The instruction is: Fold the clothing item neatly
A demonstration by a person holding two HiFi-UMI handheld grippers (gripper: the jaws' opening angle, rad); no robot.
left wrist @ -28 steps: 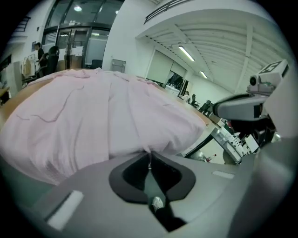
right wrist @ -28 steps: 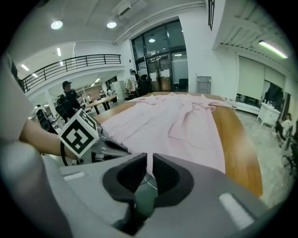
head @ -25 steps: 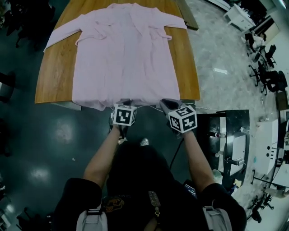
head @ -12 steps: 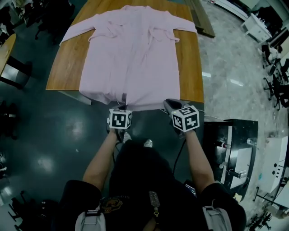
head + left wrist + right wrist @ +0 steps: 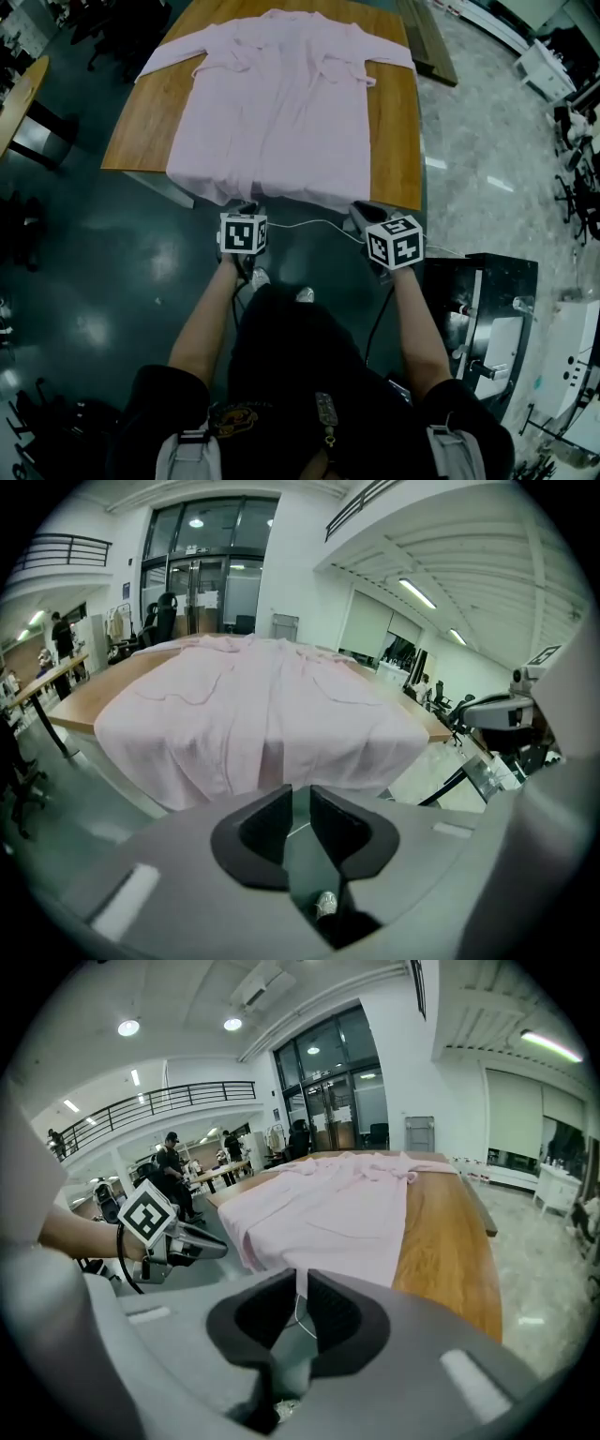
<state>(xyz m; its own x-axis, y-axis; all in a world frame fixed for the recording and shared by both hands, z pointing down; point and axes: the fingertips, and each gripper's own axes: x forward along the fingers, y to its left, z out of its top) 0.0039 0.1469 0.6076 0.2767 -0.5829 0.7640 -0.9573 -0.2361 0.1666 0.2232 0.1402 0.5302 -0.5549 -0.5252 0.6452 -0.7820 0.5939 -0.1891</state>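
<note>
- Nearest the camera, two forearms [image 5: 211,328] are stretched forward over a dark, glossy floor [image 5: 112,272].
- A black cabinet [image 5: 487,281] is seen low on the right, beside the right arm.
- The left hand-held gripper [image 5: 247,210] is held just short of the desk's near edge. Its jaws have just been opening and are parted by a narrow gap. Nothing is caught between them, and the cloth lies just beyond their tips.
- The right hand-held gripper [image 5: 360,212] is held level with the left one, further to the right. It is closed on the hem [image 5: 281,192] of the robe [image 5: 281,112], and in the right gripper view a narrow fold of pink cloth is pinched between its jaws.
- The hem is draped over the near edge of the desk [image 5: 141,122] and hangs a little below it.
- The pink robe is laid flat along the wooden desk with its front up, hem towards the person and collar at the far end.
- The sleeves [image 5: 169,61] are spread out to either side near the far end, the left one reaching almost to the desk's left edge.
- Bare wood is left showing on both sides of the robe.
- Beyond the desk, tall glass doors [image 5: 202,574] are seen at the back of the hall in the left gripper view.
</note>
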